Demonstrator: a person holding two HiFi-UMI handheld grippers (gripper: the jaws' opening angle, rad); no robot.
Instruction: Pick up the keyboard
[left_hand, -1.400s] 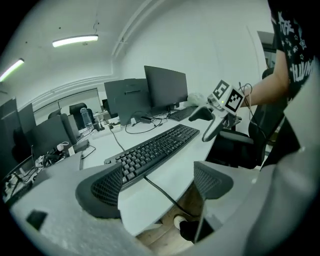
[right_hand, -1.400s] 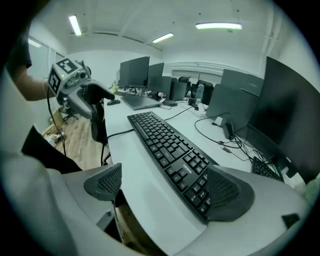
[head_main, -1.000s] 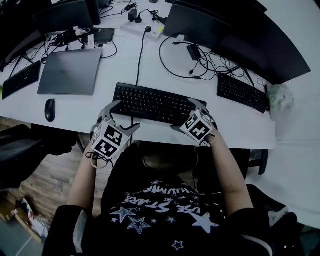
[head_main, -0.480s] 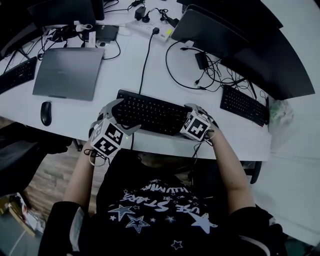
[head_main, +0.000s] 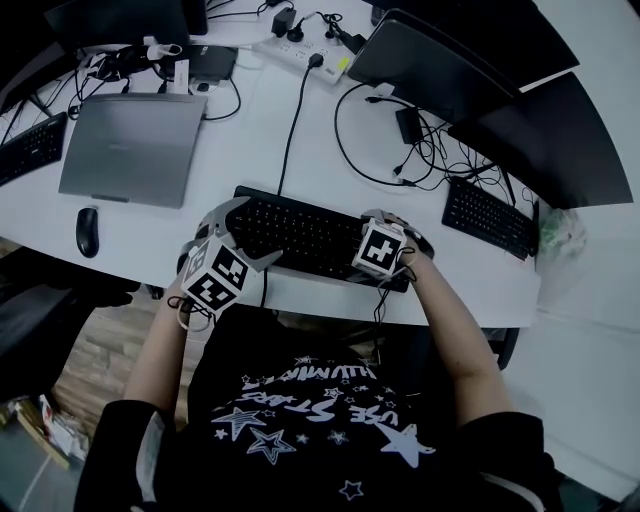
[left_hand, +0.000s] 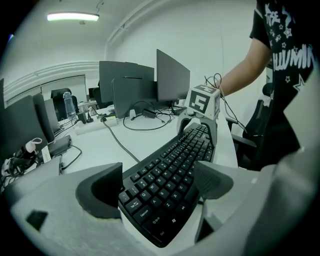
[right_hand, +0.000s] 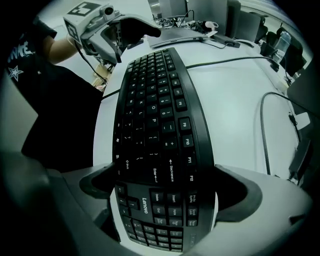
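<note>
In the head view, we are looking down on a black keyboard (head_main: 310, 232) lying along the near edge of the white counter (head_main: 260, 150). Our left gripper (head_main: 253, 231) is straddling its left end, and our right gripper (head_main: 375, 247) is sitting over its right end. A closed laptop (head_main: 135, 148) is lying far left, a mouse (head_main: 87, 231) is sitting at the near left, and a second keyboard (head_main: 488, 218) is lying to the right.

In the left gripper view, the jaws are standing wide apart, one beside each long edge of the keyboard's end. We are seeing no squeeze on it.

In the right gripper view, the jaws are lying against both long edges of the keyboard near its number block and are gripping it.
</note>
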